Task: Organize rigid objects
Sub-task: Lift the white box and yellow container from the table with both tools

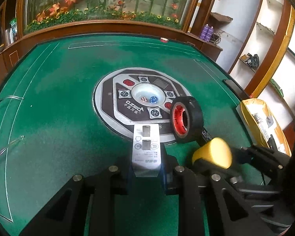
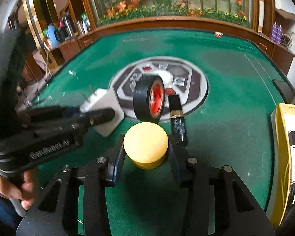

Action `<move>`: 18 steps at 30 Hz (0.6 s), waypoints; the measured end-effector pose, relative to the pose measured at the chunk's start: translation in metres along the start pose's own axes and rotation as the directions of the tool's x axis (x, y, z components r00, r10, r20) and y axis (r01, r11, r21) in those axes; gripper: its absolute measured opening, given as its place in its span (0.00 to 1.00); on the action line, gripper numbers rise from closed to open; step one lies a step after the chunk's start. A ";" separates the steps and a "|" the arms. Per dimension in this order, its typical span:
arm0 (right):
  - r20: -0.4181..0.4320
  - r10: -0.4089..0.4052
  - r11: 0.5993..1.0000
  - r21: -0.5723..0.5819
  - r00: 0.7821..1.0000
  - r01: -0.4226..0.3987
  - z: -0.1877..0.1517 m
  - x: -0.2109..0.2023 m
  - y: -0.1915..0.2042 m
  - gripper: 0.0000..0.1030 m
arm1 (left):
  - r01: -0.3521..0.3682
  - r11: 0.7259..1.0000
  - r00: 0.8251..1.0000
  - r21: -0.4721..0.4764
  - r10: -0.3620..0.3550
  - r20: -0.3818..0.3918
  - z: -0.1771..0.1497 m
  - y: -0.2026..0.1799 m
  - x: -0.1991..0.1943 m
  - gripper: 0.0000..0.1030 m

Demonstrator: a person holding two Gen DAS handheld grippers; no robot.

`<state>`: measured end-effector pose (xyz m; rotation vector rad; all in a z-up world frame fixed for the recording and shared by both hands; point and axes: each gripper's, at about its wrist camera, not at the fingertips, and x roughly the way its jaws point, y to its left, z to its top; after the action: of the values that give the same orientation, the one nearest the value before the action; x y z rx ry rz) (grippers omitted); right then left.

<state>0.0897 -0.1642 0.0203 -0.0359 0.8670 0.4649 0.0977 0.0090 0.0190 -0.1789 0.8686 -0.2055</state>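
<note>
My left gripper (image 1: 146, 175) is shut on a white plug adapter (image 1: 145, 149), prongs pointing forward, held just over the green felt; it also shows in the right wrist view (image 2: 103, 108). My right gripper (image 2: 146, 153) is shut on a yellow round tin (image 2: 146, 142), also seen in the left wrist view (image 1: 213, 155). A black tape roll with a red core (image 1: 185, 122) (image 2: 149, 101) stands on edge just beyond both. A black tube with a gold band (image 2: 178, 120) lies right of the tape.
The green table's centre holds a silver-and-black dice console (image 1: 139, 102) with a dome of dice. A yellow cardboard box (image 2: 287, 157) (image 1: 263, 123) sits at the right edge. A wooden rail and planter stand behind the table.
</note>
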 end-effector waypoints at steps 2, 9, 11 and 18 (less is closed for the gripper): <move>0.025 0.017 1.000 0.009 1.000 -0.017 0.001 -0.005 -0.001 0.39 | 0.010 1.000 1.000 0.001 -0.010 0.001 0.000 -0.001 -0.001 0.21; 0.053 0.036 0.999 0.036 0.998 -0.038 0.002 -0.013 -0.004 0.39 | 0.018 1.000 0.999 0.026 -0.019 0.030 0.000 -0.007 -0.009 0.21; 0.058 0.034 0.998 0.047 0.998 -0.036 0.003 -0.014 -0.006 0.39 | 0.017 1.000 0.999 0.023 -0.018 0.041 0.000 -0.006 -0.013 0.21; 0.070 0.027 0.997 0.068 0.997 -0.032 0.004 -0.017 -0.011 0.39 | 0.024 1.000 0.998 0.019 -0.025 0.064 0.002 -0.009 -0.019 0.21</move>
<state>0.0874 -0.1796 0.0333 0.0566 0.8157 0.4612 0.0862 0.0055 0.0364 -0.1783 0.8006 -0.2297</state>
